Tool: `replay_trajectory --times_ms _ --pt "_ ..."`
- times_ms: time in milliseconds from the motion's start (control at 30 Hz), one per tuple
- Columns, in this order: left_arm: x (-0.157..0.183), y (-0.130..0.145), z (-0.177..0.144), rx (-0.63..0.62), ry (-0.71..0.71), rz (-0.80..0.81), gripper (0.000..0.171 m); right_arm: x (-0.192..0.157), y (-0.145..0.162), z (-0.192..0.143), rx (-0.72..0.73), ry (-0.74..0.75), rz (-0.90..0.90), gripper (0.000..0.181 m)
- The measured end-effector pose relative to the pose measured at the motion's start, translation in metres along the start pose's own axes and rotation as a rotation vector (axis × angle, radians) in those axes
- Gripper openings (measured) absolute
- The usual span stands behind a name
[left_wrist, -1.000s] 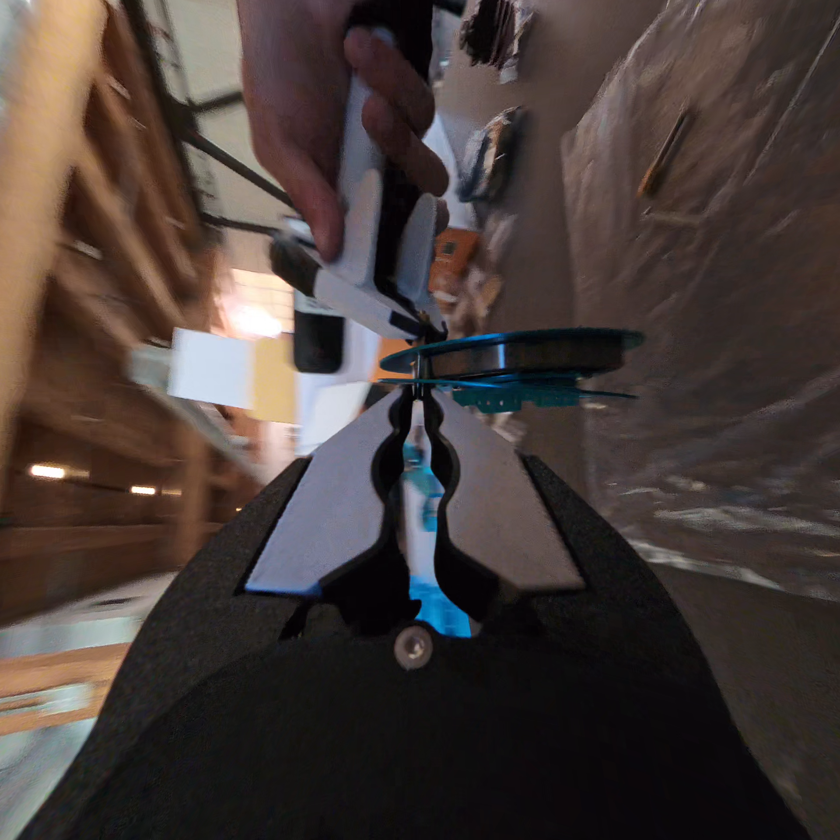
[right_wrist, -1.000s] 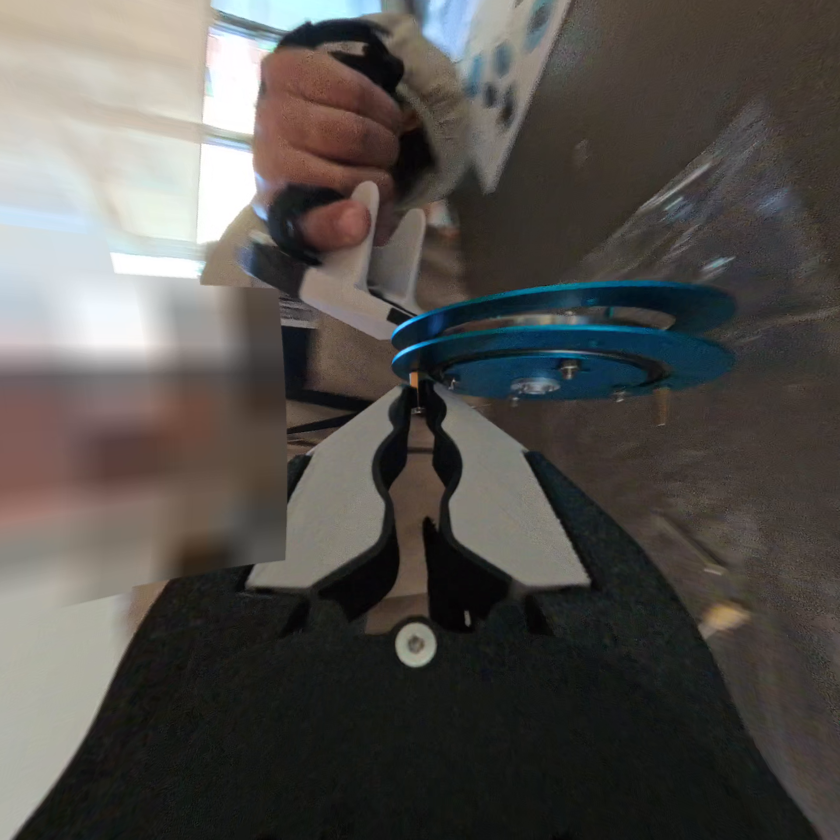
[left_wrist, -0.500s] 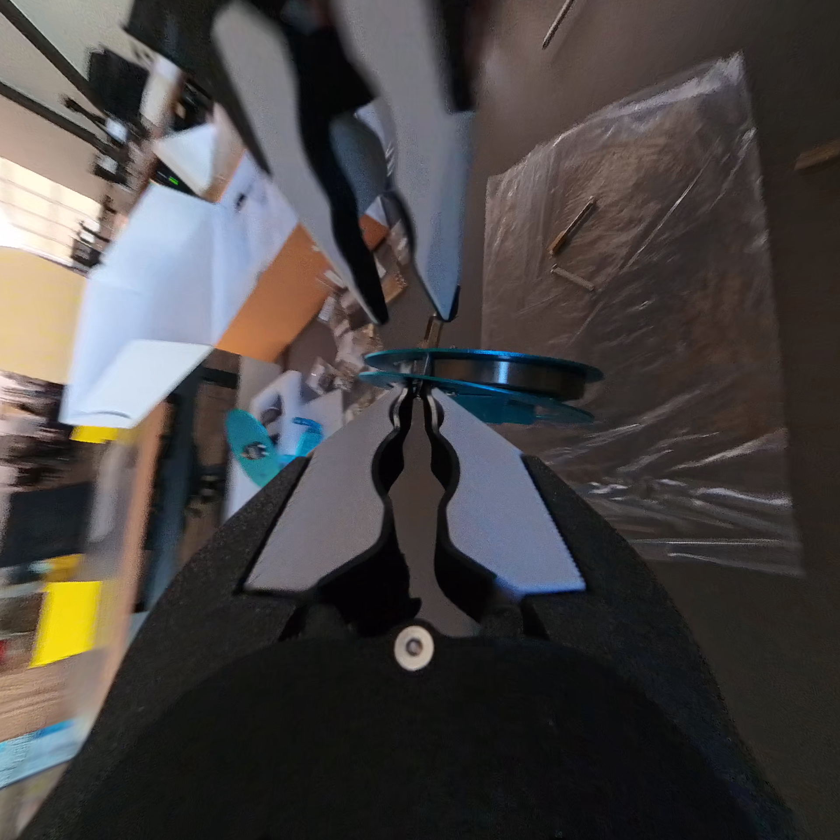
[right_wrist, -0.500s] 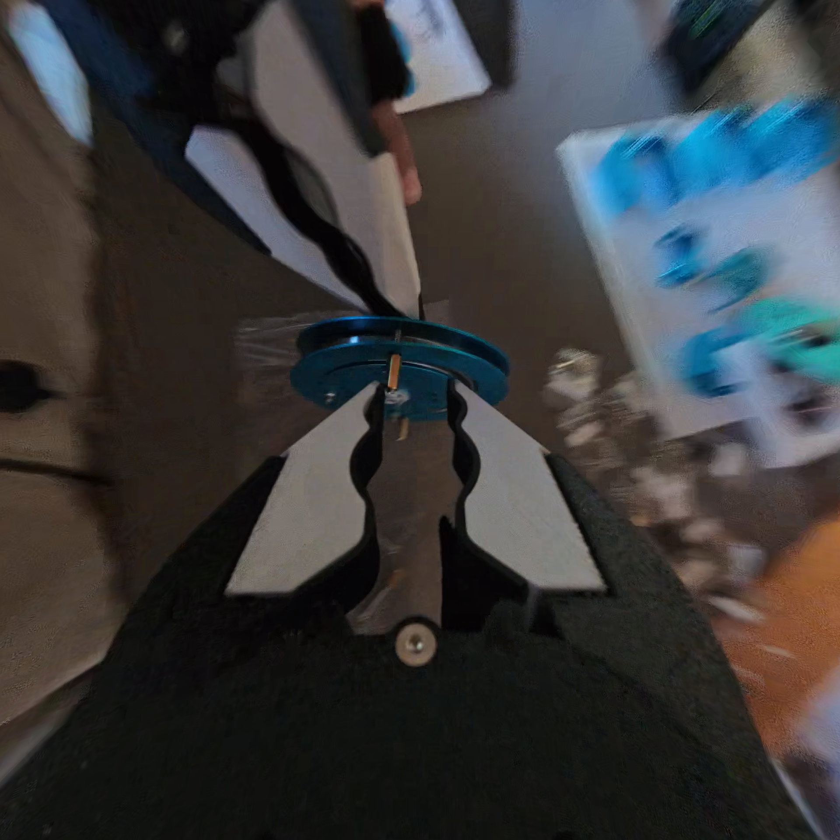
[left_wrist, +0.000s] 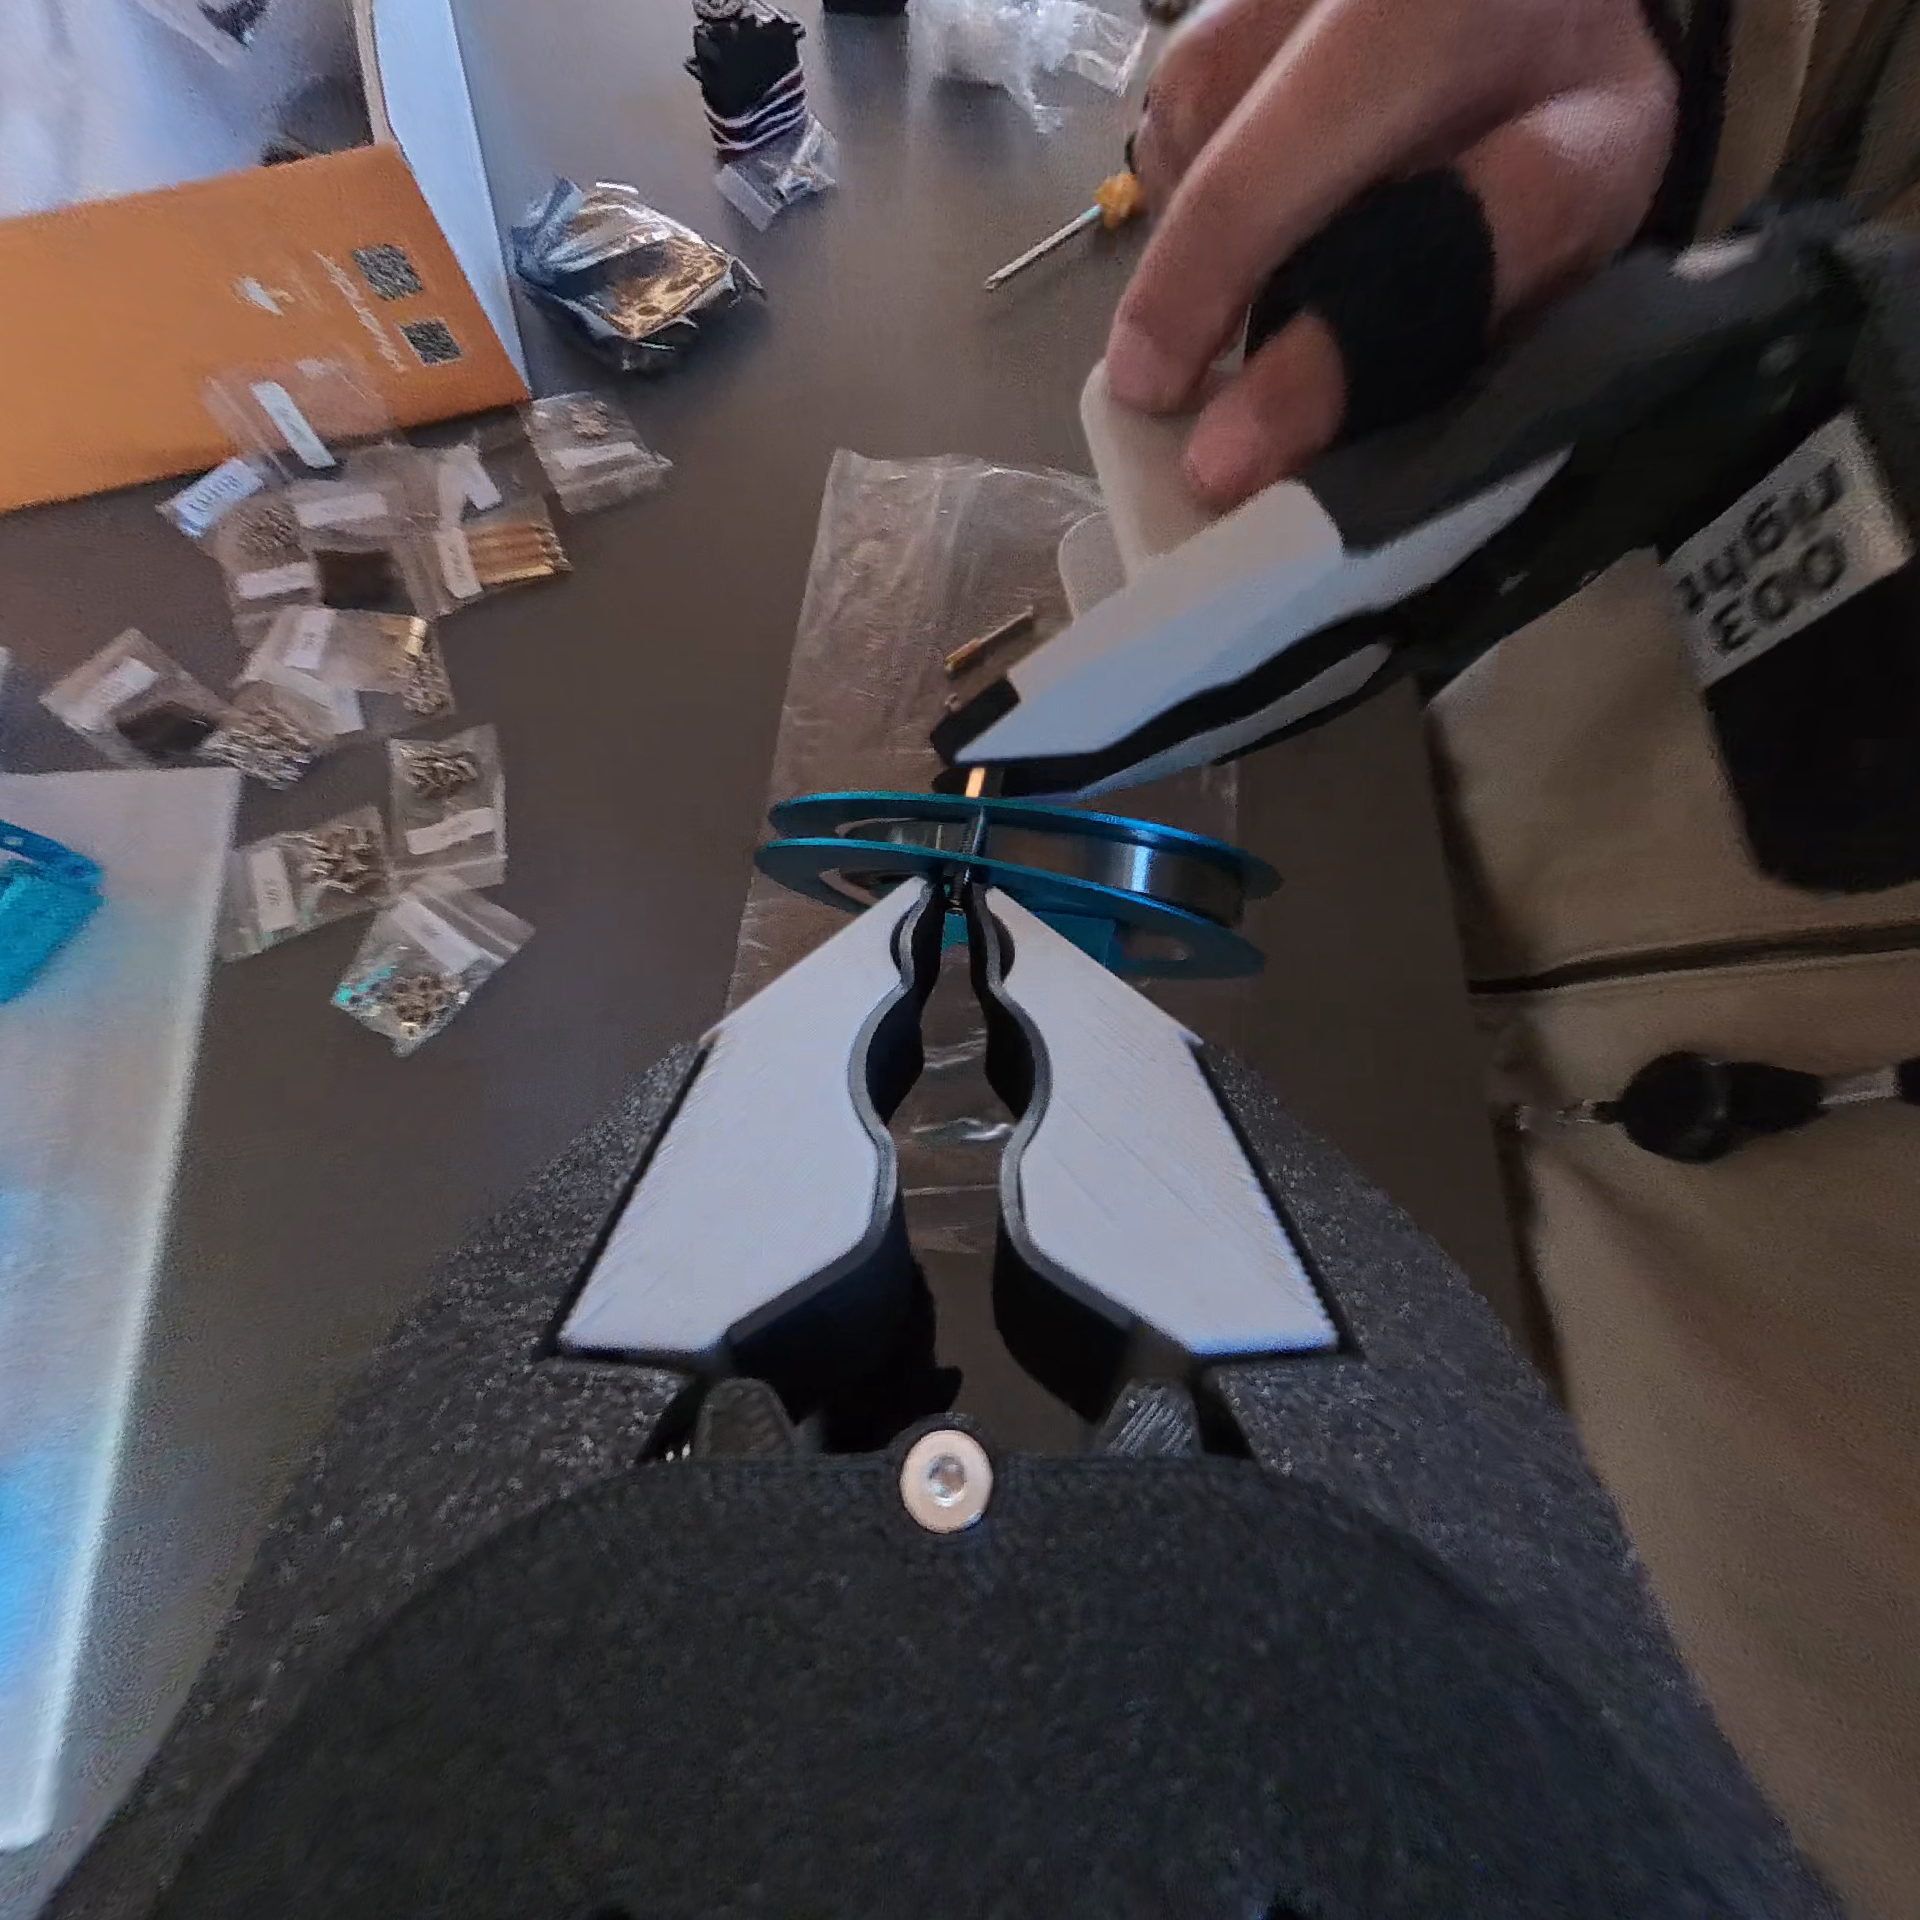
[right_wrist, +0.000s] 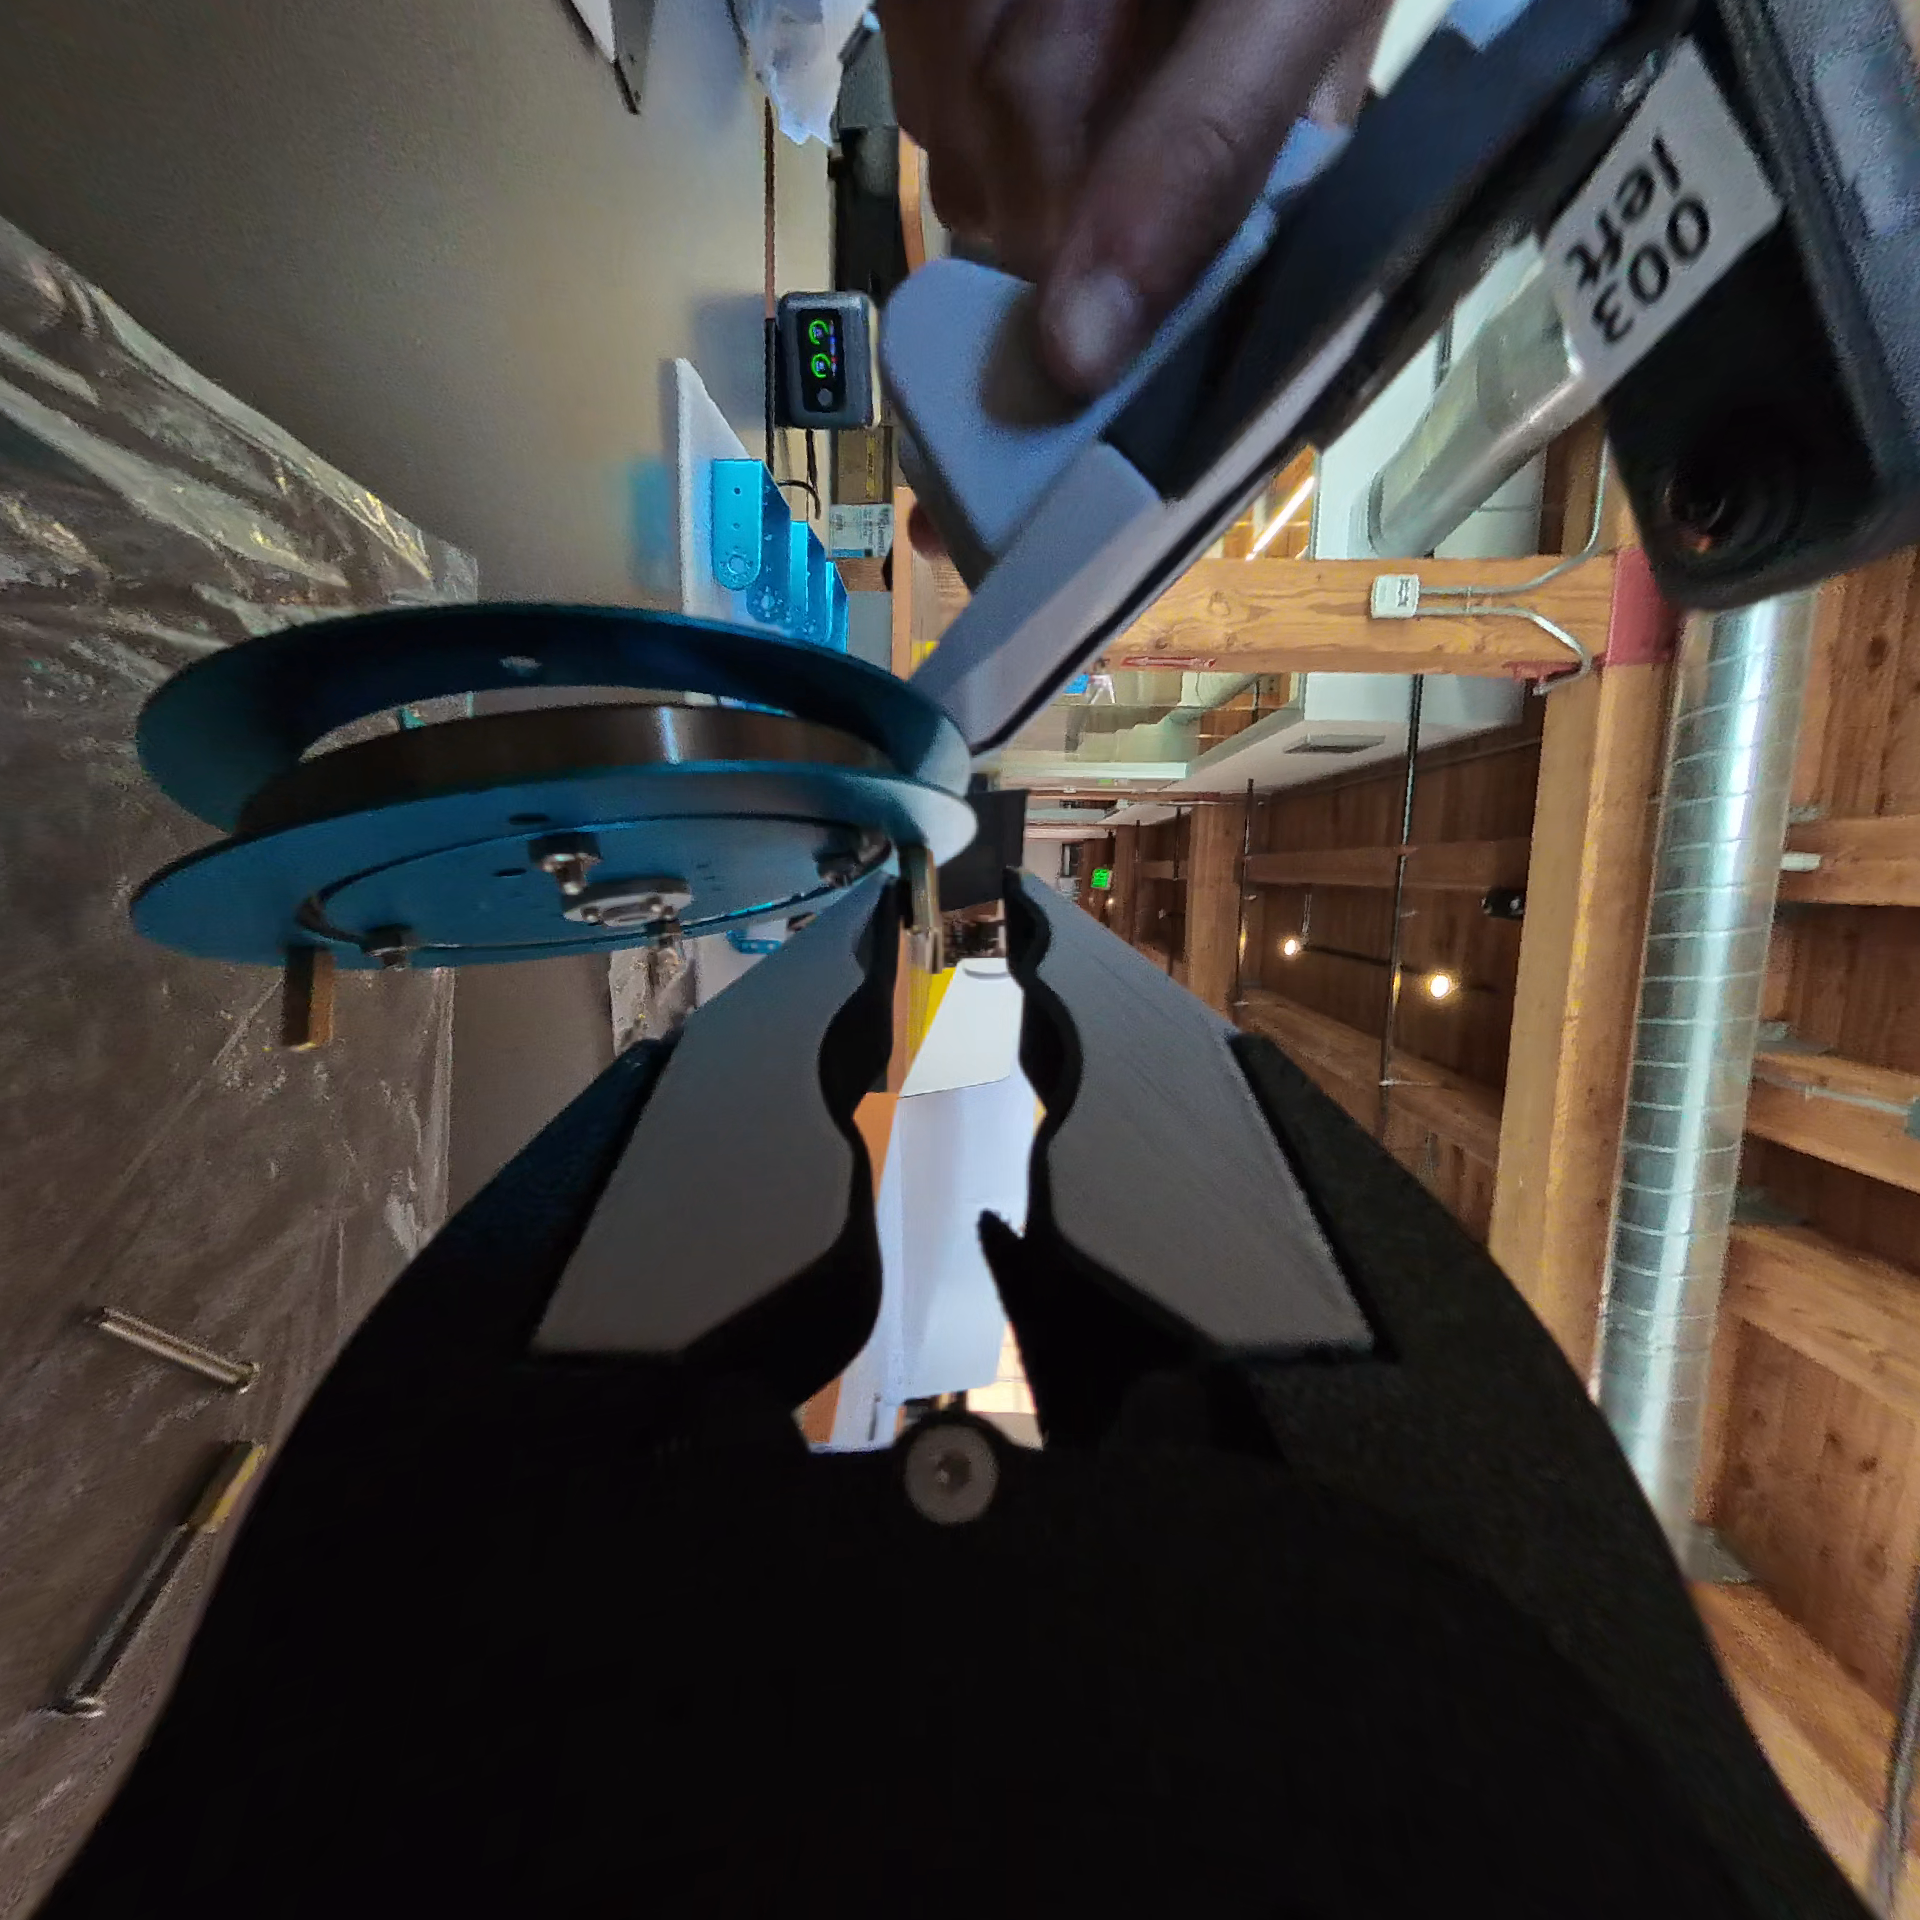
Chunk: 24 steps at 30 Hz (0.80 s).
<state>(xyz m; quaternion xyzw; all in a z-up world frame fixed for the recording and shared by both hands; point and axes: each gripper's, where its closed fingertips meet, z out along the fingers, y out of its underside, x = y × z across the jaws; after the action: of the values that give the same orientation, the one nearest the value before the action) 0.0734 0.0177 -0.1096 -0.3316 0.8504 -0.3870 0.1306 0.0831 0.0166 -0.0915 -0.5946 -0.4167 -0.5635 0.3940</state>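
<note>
Under everything you have the dark grey table (left_wrist: 644, 727), and lying flat on it a clear plastic sheet (left_wrist: 894, 582) just beneath the work. At the table's far left sits an orange box (left_wrist: 208, 332), with a scatter of small clear bags of hardware (left_wrist: 343, 727) between it and the sheet; a white tray (left_wrist: 94, 1143) with a blue part (left_wrist: 31, 904) on it runs along your near left. Your left gripper (left_wrist: 951, 896) is clenched on the near rim of the blue disc assembly (left_wrist: 1101, 873), two flat blue plates with a dark metal ring sandwiched between them, held level above the plastic sheet. In the right wrist view the same blue disc assembly (right_wrist: 540, 790) shows its underside, with screws and a short brass standoff (right_wrist: 309, 1000) hanging down from the lower plate. Your right gripper (right_wrist: 951, 914) has its jaws drawn close around another brass standoff (right_wrist: 925, 914) at the disc's edge; its left finger touches the post, but you cannot tell whether the right one bears on it, so the grip itself is uncertain. From the left wrist view your right gripper (left_wrist: 971, 764) comes down onto the disc's far rim from the upper right, with your right hand (left_wrist: 1351, 208) wrapped on its handle. A loose brass standoff (left_wrist: 989, 639) lies on the sheet behind the disc, and a small screwdriver (left_wrist: 1060, 239) lies farther back.
</note>
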Motion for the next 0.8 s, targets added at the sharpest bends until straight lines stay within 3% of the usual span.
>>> replay_trajectory --times_ms 67,167,267,333,600,733,800 --pt "-0.001 -0.001 0.000 0.010 0.013 -0.019 0.002 -0.004 0.001 0.002 -0.010 0.010 -0.058 0.007" --pt "-0.002 0.001 0.001 0.007 -0.010 0.005 0.002 -0.007 0.003 0.004 -0.016 0.002 -0.061 0.005" --pt "-0.003 -0.001 0.000 0.007 -0.079 0.107 0.002 -0.008 0.007 0.008 -0.041 -0.079 0.015 0.005" --pt "-0.004 0.000 0.002 -0.015 -0.165 0.221 0.002 -0.011 0.008 0.010 -0.049 -0.219 0.136 0.004" --pt "-0.009 -0.018 -0.007 -0.096 -0.808 0.936 0.002 -0.016 0.002 -0.005 0.051 -1.160 0.902 0.004" --pt "0.002 -0.033 -0.016 -0.049 -1.002 1.155 0.002 -0.003 -0.007 -0.026 0.017 -1.729 1.260 0.004" --pt "0.006 -0.041 -0.023 -0.040 -1.110 1.271 0.002 0.013 -0.013 -0.037 -0.040 -2.084 1.545 0.004"
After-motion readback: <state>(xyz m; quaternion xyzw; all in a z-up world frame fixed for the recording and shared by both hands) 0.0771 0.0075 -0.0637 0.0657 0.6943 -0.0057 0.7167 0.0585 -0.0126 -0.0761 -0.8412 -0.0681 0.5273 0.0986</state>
